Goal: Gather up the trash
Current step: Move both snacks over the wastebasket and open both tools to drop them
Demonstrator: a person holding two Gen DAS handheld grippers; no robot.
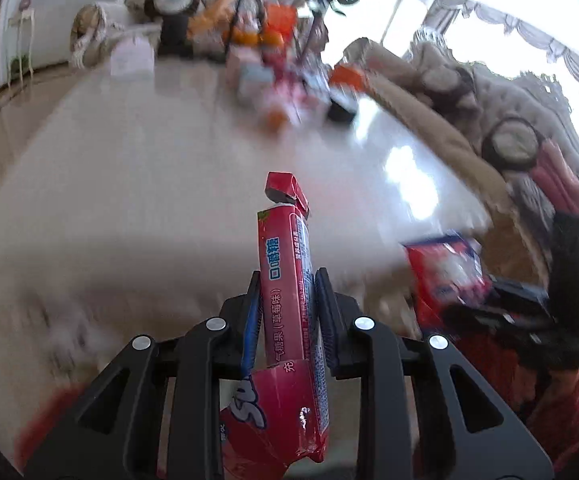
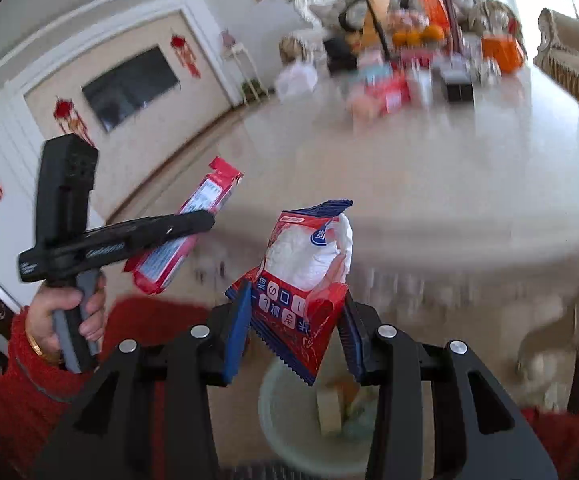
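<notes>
Large pale glossy table (image 1: 137,184) filling most of both wrist views, blurred by motion. Beyond it, ornate cream sofas (image 1: 529,92) around the room, and in the right wrist view a wall with a dark screen (image 2: 129,84) and red hanging ornaments (image 2: 185,54). At the far end of the table, an indistinct cluster of boxes, packets and orange fruit (image 1: 277,68), too blurred to name singly.

Below the table edge in the right wrist view, a pale round bin (image 2: 289,420), partly hidden by the gripper, with some scraps inside.

Red sleeve and hand (image 2: 65,320) at the left of that view, gripping the handle of the left gripper (image 1: 288,292). Fingers of this gripper closed tight on a long red candy box (image 1: 289,280), flattened, its torn flap standing open at the far end. Box held above the table edge, pointing away from the camera.

Right gripper (image 2: 295,312) closed partway, blue pads pressing both sides of a red, white and blue snack wrapper (image 2: 305,280). Wrapper torn open at the top, white lining showing, held upright directly above the bin.

Both pieces of trash lifted off the table, each in its own gripper, near each other.
</notes>
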